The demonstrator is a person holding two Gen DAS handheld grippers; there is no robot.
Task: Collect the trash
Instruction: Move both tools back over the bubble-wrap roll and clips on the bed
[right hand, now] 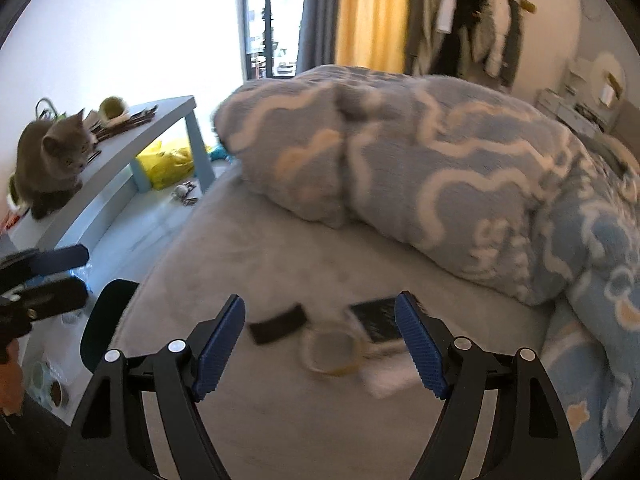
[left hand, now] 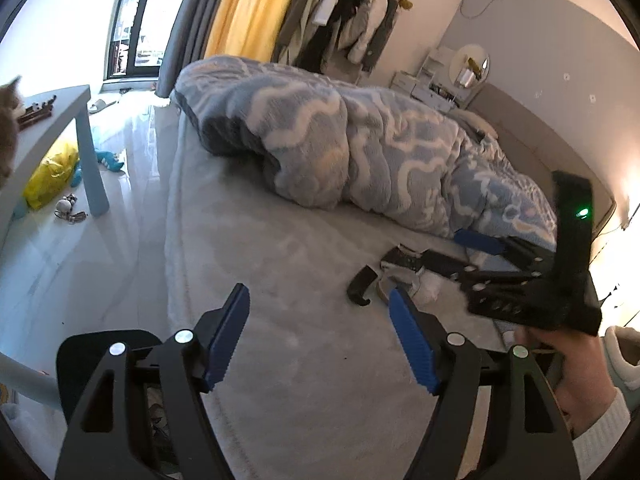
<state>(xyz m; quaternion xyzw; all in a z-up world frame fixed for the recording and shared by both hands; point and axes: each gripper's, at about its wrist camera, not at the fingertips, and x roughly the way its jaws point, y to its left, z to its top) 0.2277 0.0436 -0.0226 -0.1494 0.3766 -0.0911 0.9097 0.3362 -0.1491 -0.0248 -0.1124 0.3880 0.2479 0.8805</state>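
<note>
A small heap of litter lies blurred on the grey bed sheet: a black strip, a clear round ring-like piece, a dark flat packet and white paper. My right gripper hangs open just above the heap, touching nothing. In the left wrist view the same heap shows as a black curved piece and a dark packet, with the right gripper reaching in from the right. My left gripper is open and empty over bare sheet, left of the heap.
A rumpled blue-and-white duvet covers the bed behind the heap. A grey cat sits on a pale blue table at the left, with a yellow bag and toys below. A black chair back stands by the bed edge.
</note>
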